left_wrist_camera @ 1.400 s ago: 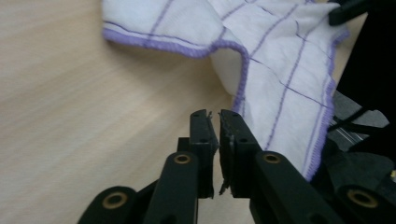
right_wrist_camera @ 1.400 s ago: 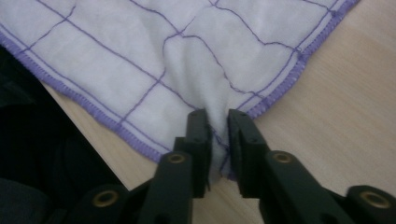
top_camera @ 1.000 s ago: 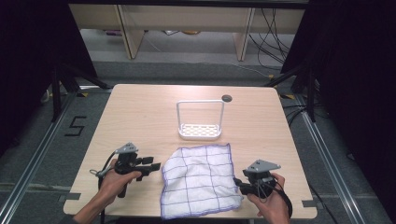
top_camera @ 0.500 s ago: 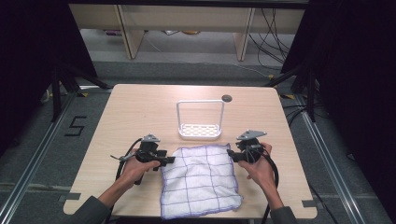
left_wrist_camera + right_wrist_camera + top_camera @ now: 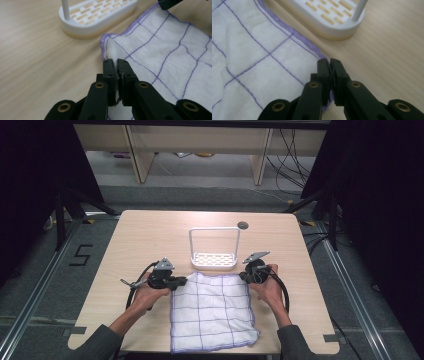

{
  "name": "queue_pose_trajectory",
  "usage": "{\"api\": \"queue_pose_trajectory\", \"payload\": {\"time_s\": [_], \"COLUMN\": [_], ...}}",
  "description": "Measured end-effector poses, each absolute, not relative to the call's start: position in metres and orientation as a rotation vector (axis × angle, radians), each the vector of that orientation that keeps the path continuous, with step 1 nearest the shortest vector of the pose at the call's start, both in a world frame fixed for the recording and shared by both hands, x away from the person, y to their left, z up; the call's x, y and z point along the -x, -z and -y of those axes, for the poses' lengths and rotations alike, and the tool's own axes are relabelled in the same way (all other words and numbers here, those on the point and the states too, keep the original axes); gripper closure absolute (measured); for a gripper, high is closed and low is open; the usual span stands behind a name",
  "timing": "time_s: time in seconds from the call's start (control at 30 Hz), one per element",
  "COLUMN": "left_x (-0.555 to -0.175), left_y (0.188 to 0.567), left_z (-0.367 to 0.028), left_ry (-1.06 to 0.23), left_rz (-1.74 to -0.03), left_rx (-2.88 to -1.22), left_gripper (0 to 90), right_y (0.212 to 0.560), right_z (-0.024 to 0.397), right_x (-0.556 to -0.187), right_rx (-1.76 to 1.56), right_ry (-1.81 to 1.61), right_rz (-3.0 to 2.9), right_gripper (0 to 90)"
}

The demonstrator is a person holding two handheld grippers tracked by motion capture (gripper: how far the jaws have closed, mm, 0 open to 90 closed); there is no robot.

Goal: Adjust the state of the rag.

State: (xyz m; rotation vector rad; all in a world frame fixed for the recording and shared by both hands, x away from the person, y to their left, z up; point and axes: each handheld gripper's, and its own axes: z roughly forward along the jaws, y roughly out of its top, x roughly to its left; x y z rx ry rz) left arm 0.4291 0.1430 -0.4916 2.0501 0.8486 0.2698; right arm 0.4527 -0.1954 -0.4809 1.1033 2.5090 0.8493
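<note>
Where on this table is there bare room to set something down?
Bare wood runs along the far edge behind the white slotted plastic rack, and down both side edges outside each hand-held gripper. It is crowded at the near middle: the white purple-checked cloth lies there, nearly reaching the rack.

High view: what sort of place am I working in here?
Likely a lab recording station, not a home: a bare wooden table framed by black curtains, loose cables on the floor and a floor marking "5".

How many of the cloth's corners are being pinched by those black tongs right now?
2. The left gripper pinches the cloth's far left corner; the right gripper pinches its far right corner, both just in front of the white rack.
</note>
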Motion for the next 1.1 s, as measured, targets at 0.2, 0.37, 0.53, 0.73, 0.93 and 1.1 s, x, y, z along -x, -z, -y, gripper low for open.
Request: {"api": "queue_pose_trajectory", "payload": {"time_s": [0.2, 0.37, 0.53, 0.73, 0.93, 1.1], "left_x": [-0.401, -0.369, -0.359, -0.384, -0.413, -0.420], "left_y": [0.489, 0.503, 0.498, 0.479, 0.492, 0.495], "left_z": [-0.130, -0.126, -0.131, -0.152, -0.152, -0.135], "left_ry": [-0.300, -0.153, -0.128, -0.246, -0.153, -0.120], "left_rz": [-0.723, -0.673, -0.679, -0.737, -0.856, -0.822], "left_rx": [-2.104, -2.145, -2.105, -2.118, -2.056, -2.109], "left_gripper": [82.1, 75.5, 60.5, 47.2, 45.5, 42.0], "right_y": [0.457, 0.458, 0.462, 0.467, 0.470, 0.470], "right_z": [0.201, 0.206, 0.209, 0.212, 0.211, 0.212], "right_x": [-0.432, -0.397, -0.377, -0.376, -0.376, -0.378], "right_rx": [-1.013, -0.980, -0.967, -0.962, -0.972, -0.992], "right_ry": [-0.899, -0.919, -0.884, -0.864, -0.876, -0.891], "right_rz": [-2.448, -2.442, -2.481, -2.499, -2.490, -2.490], "right_gripper": [87.1, 87.0, 87.0, 86.9, 86.7, 86.7]}}
